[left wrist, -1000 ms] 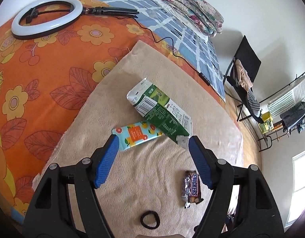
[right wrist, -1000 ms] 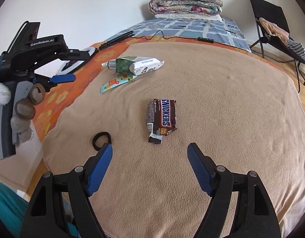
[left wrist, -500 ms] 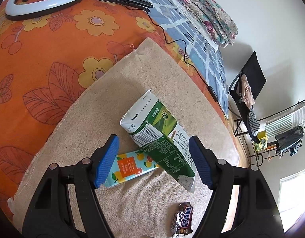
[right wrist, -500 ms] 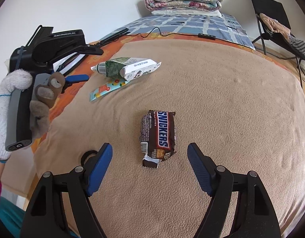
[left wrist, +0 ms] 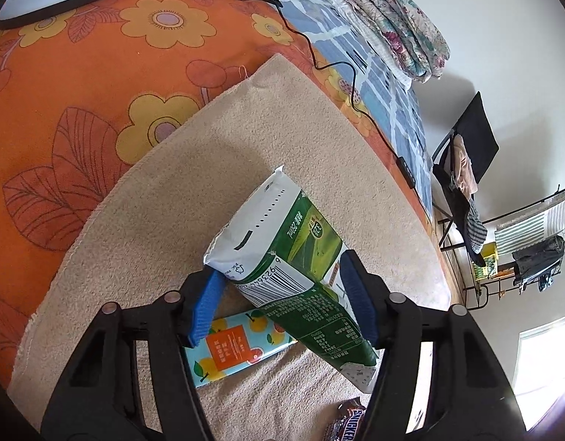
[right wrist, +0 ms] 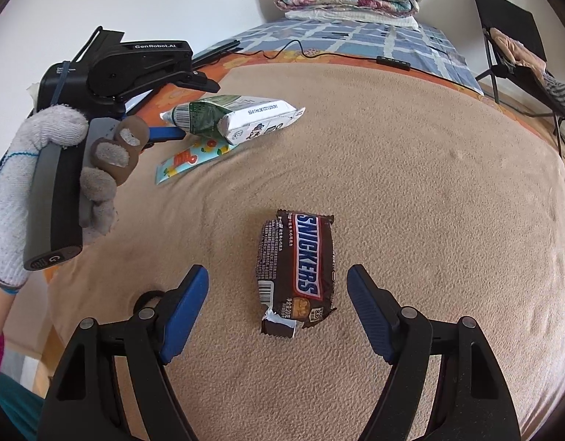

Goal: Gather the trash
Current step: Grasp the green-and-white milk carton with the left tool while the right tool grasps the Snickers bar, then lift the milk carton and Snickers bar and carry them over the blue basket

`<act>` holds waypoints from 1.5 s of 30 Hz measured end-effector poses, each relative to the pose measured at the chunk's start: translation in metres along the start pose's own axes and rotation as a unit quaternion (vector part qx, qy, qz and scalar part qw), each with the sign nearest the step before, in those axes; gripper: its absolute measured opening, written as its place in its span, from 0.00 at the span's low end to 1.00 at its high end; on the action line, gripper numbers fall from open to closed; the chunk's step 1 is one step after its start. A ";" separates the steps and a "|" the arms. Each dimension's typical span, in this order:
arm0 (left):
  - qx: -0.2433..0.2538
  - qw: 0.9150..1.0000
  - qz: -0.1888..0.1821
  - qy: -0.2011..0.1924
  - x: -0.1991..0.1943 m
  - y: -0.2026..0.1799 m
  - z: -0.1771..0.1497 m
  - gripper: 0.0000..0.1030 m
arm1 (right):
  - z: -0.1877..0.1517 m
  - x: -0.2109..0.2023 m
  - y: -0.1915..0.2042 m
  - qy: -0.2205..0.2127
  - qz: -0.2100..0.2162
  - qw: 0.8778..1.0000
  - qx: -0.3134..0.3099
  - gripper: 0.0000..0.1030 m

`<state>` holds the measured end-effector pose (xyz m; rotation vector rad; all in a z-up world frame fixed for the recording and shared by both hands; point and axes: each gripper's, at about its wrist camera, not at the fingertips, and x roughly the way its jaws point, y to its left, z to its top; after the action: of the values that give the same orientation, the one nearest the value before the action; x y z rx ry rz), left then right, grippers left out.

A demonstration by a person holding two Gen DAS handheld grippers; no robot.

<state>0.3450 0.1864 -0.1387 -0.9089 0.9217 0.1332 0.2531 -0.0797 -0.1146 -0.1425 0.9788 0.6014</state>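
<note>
Blanket [right wrist: 411, 191], beige and nubby, covers the near end of the bed and carries all the trash; an orange flowered sheet [left wrist: 80, 103] shows beyond its edge.

On it, the biggest piece is a crumpled green-and-white carton [left wrist: 293, 257], lying across a flat fruit-print wrapper [left wrist: 234, 349]. The left gripper [left wrist: 282, 301] straddles the carton and its jaws are closing, the blue pads at the carton's two sides; whether they press it yet I cannot tell. To do this well, I would judge the squeeze should land on the carton's firm middle, not its flapping end, and stay above the wrapper so the two do not lift together (the carton is soft and will buckle if pinched hard).

Smaller, and well apart from that pair, a Snickers wrapper [right wrist: 299, 272] lies flat between the fingers of the right gripper [right wrist: 278, 308], whose jaws stand wide with nothing clamped. It is thin, so the fingertips would likely need to come right down to the blanket to catch it.
</note>
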 end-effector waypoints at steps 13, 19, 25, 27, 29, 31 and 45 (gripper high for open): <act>0.035 0.999 -0.013 -0.025 -0.017 -0.015 0.001 0.38 | -0.002 0.017 -0.005 0.020 -0.016 1.000 0.003 0.54; 0.062 0.997 -0.014 -0.039 -0.033 -0.027 -0.001 0.33 | -0.003 0.014 -0.010 0.023 -0.012 1.000 0.010 0.07; 0.084 0.995 -0.018 -0.048 -0.051 -0.039 -0.007 0.31 | -0.002 0.003 -0.011 0.010 -0.010 1.000 0.014 0.06; 0.091 0.994 -0.021 -0.050 -0.058 -0.043 -0.011 0.31 | -0.001 -0.003 -0.011 0.004 -0.010 1.000 0.012 0.06; 0.099 0.993 -0.025 -0.051 -0.065 -0.047 -0.015 0.31 | 0.001 -0.010 -0.013 -0.003 -0.011 1.000 0.014 0.06; 0.110 0.992 -0.027 -0.053 -0.074 -0.052 -0.021 0.31 | 0.003 -0.016 -0.017 -0.009 -0.010 1.000 0.020 0.06; 0.208 0.976 -0.045 -0.052 -0.149 -0.092 -0.102 0.31 | 0.000 -0.079 -0.025 -0.051 -0.002 0.998 0.034 0.06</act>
<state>0.2306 0.0929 -0.0002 -0.5465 0.7709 -0.0891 0.2338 -0.1335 -0.0542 -0.0519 0.8987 0.5651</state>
